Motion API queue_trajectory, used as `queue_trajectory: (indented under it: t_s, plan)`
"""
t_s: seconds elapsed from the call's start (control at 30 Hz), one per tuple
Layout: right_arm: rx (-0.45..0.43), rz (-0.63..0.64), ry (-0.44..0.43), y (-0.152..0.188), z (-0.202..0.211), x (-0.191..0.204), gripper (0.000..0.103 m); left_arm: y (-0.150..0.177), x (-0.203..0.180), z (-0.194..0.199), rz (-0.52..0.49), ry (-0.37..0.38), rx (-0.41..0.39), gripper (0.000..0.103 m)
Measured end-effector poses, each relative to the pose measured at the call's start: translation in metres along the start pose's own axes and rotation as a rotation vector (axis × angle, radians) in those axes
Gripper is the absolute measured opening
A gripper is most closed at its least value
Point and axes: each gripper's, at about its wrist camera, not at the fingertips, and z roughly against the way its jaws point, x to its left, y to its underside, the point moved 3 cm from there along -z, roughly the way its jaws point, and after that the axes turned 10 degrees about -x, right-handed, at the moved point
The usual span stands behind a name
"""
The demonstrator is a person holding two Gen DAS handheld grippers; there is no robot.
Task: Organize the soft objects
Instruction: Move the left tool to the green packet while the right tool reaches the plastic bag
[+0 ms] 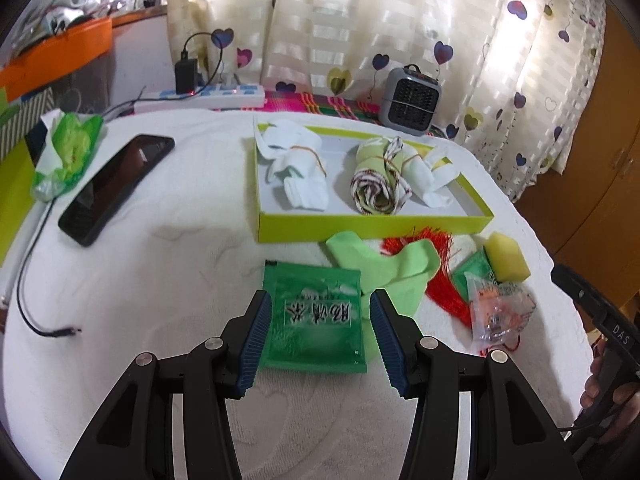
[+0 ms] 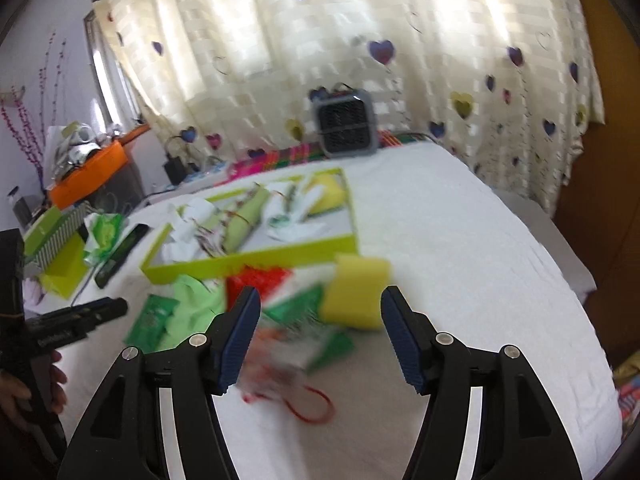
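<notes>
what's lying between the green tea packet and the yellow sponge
In the left wrist view, a light green sock and a red tassel lie between the packet and sponge.

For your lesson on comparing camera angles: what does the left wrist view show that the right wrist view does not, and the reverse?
Only the left wrist view shows the loose cable end on the white cover and the power strip sharply. Only the right wrist view shows the pink branches on the wall. Both show the lime box of bundled cloths, yellow sponge, green packet, phone and grey heater. Both grippers are open: left gripper, right gripper.
</notes>
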Motion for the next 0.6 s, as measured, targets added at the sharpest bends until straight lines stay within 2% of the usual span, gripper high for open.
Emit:
queue_trajectory:
  t_s: [0.1,0.27,0.6]
  plan:
    - [0.034,-0.034,-0.02,0.01,0.0,-0.008,0.063,0.007,0.006,-0.004,0.011,-0.016,0.019,0.05]
    - [0.09,-0.036,-0.129,0.027,-0.005,0.004,0.063,0.017,0.013,-0.009,0.02,-0.029,0.044,0.05]
    - [0.137,0.0,-0.18,0.038,-0.018,0.022,0.063,0.028,0.023,-0.017,0.056,-0.025,0.082,0.051]
